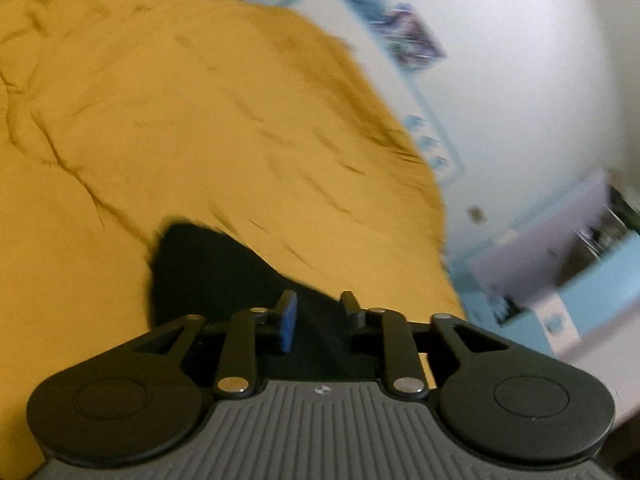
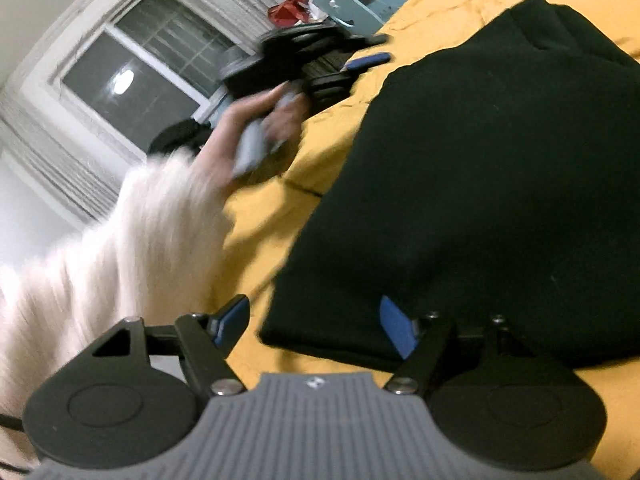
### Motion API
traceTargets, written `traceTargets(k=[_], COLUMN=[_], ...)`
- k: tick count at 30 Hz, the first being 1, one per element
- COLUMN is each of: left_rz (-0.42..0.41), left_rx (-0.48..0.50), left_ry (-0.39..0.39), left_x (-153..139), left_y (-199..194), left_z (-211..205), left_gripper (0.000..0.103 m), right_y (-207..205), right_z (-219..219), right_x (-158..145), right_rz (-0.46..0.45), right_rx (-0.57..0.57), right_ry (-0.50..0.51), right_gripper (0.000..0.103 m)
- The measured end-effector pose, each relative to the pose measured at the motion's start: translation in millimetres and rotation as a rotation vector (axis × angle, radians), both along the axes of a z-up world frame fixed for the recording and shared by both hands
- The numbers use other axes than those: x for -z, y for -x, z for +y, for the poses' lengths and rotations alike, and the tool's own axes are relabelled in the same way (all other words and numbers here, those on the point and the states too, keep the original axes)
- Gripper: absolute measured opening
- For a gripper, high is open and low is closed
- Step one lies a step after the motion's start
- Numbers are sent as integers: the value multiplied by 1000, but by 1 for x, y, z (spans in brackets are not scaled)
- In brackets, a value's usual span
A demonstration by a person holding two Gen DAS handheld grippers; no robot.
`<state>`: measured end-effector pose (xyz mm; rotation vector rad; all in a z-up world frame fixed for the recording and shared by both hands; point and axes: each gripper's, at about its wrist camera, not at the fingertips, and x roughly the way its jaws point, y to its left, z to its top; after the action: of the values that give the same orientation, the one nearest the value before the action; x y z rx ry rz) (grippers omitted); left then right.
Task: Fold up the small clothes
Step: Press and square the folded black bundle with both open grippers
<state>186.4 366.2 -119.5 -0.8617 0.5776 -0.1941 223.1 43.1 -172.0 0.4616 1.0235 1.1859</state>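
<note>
Left gripper [image 1: 316, 320]: jaws partly apart, over black garment [image 1: 224, 276]; grip on it unclear. Left hand [image 2: 256, 128], white fuzzy sleeve [image 2: 132, 232]: beside garment, wrapped round handle. Right gripper [image 2: 316, 322]: jaws wide apart, straddling garment's near corner.

The left gripper [image 1: 318, 316] points over a mustard-yellow bed cover [image 1: 180, 120] that fills most of the view and has many small wrinkles. Between its two fingers, which stand partly apart, there is a black garment [image 1: 224, 272]; whether the pads press on it is not clear, because the picture is blurred. One finger has a blue pad [image 1: 289, 326]. Beyond the bed edge is a white wall [image 1: 520, 60] with some blurred posters [image 1: 412, 36].
</note>
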Motion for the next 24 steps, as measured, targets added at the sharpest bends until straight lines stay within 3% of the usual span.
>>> traceTargets(k=[2,3,6,9,11,14,18,21,24], left_rz=[-22,-22,26,42,42,77,82,92,83], left_rx=[48,63,97,116,108,88,86,98,89], left_ry=[-11,-22,-47,16,46,48,36,2,-11], left_x=[-10,-13,-14,-3,4,20,30,24,9], left_y=[36,52,96,122,128,125,123,117,119], left_z=[-21,-33,-68,-88,-94,-93,-91,-93,-96], left_gripper=[40,44,47,48,48,48,44,44,45], right_y=[-16,-28,-80,-134,-161,-184,-193,-198,-186], right_z=[-14,-22,-28,-20,-12,-14,-11,-11,-22], right_x=[-15,-28,-52,-51,-42,-25,-14,6,-7], right_rz=[16,-28,-159,-209,-187,-66,-39,-19,7], right_rx=[33,83,191,281,316,349,392,395,407], right_ry=[-120,-141,-76,26,79,27,113,205,157], right_gripper=[66,68,70,69,65,65,62,55,57])
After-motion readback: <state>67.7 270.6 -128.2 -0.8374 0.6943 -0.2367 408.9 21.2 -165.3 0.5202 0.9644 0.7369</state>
